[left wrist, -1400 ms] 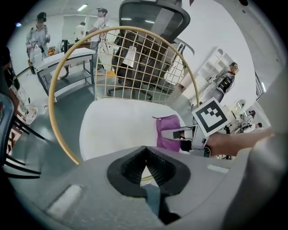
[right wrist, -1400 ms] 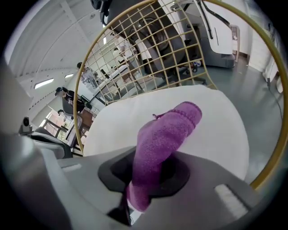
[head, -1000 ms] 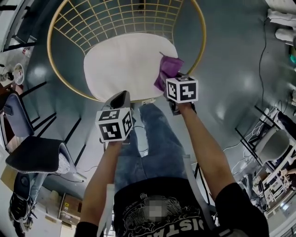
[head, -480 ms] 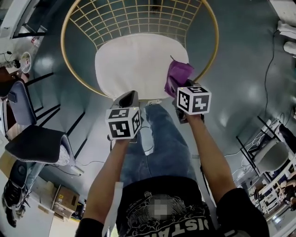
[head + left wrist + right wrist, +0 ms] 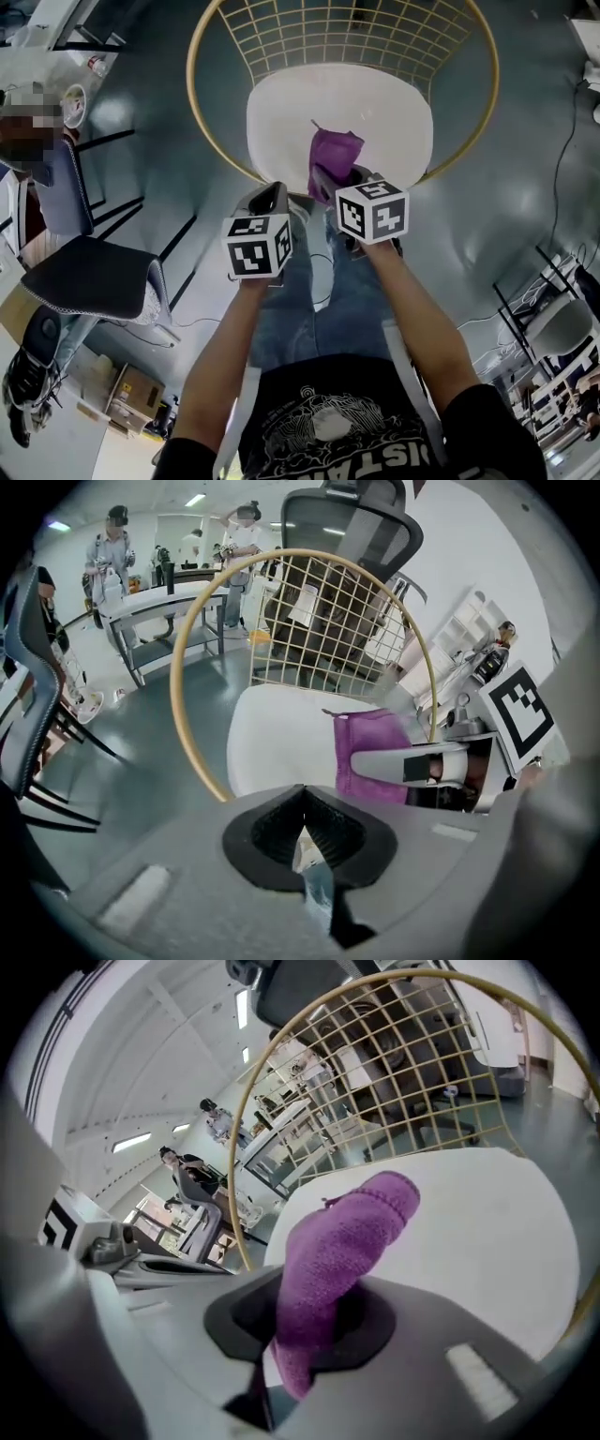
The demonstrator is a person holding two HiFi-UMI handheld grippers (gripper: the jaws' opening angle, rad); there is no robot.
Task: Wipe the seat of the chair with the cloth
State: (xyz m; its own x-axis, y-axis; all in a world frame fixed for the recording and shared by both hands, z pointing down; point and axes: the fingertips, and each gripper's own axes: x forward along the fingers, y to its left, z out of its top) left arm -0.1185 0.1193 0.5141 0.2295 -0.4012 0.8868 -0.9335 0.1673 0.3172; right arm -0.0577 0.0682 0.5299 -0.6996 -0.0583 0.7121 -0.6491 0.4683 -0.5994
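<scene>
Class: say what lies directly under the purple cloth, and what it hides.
Under the purple cloth, held by the right gripper, lies the chair's white seat. The patch of seat beneath the cloth is covered, so unseen.

Nubbly purple knit cloth [image 5: 342, 1232]; matt white seat [image 5: 375, 112]; glossy gold wire chair back [image 5: 347, 33].

The cloth [image 5: 335, 155] sits in the right claw [image 5: 314, 1321] over the seat [image 5: 375, 103] front
</scene>
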